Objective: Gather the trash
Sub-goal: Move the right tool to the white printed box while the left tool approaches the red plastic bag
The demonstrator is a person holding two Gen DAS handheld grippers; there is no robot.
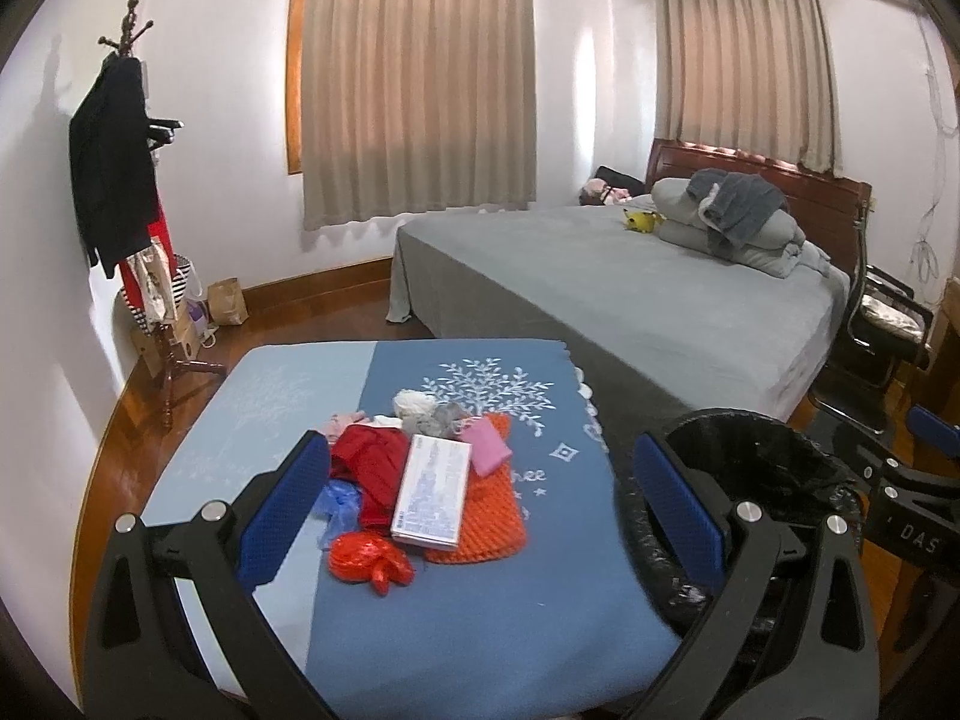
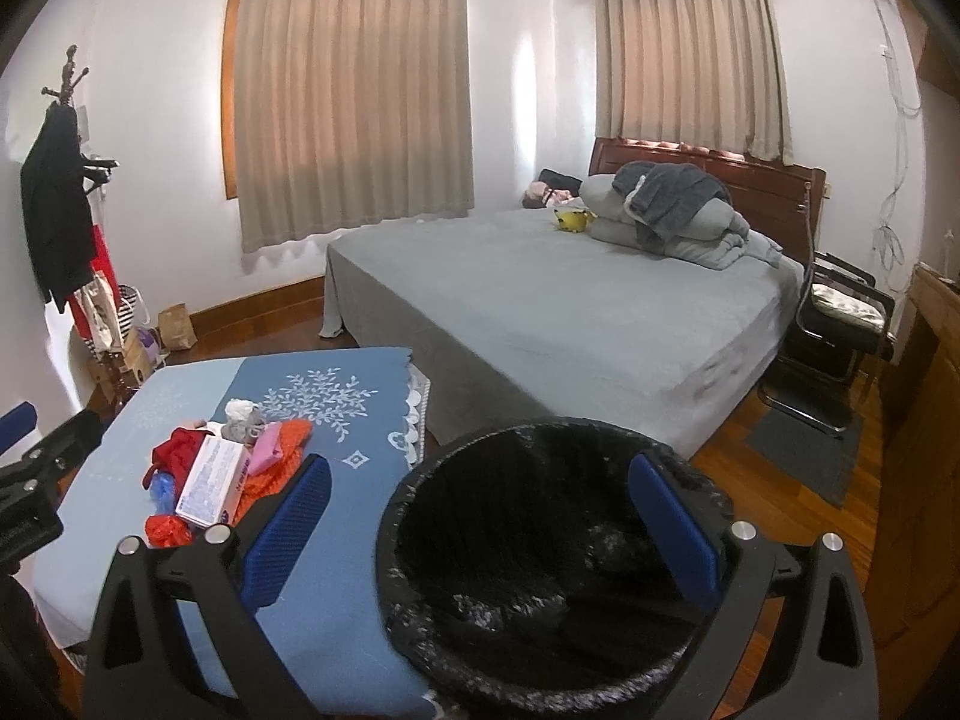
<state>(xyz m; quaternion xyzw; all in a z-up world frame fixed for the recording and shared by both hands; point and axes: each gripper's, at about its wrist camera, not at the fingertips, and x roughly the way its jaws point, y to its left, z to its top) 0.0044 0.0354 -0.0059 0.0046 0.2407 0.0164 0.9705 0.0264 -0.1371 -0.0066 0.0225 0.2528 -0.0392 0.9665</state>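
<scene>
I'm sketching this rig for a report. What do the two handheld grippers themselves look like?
Both match: the left gripper and right gripper have matte black angular frames, round silver bolts at the joints, and two fingers faced with textured blue pads. One body carries white "DAS" lettering. No cables or sleeves are visible.

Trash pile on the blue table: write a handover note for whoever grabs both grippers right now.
Left gripper: open, empty, hanging over the pile.
Right gripper: open, empty, hanging over the bin.
Pile sits mid table: white box on top of an orange knit and a red cloth, a pink piece behind it, crumpled red plastic and blue plastic at the near edge, balled tissue at the far end.
Bin, lined with a black bag, stands at the table's right edge; nothing visible inside.
Done: nothing collected yet.
Left: pick out the trash and drop it into the bin.
</scene>
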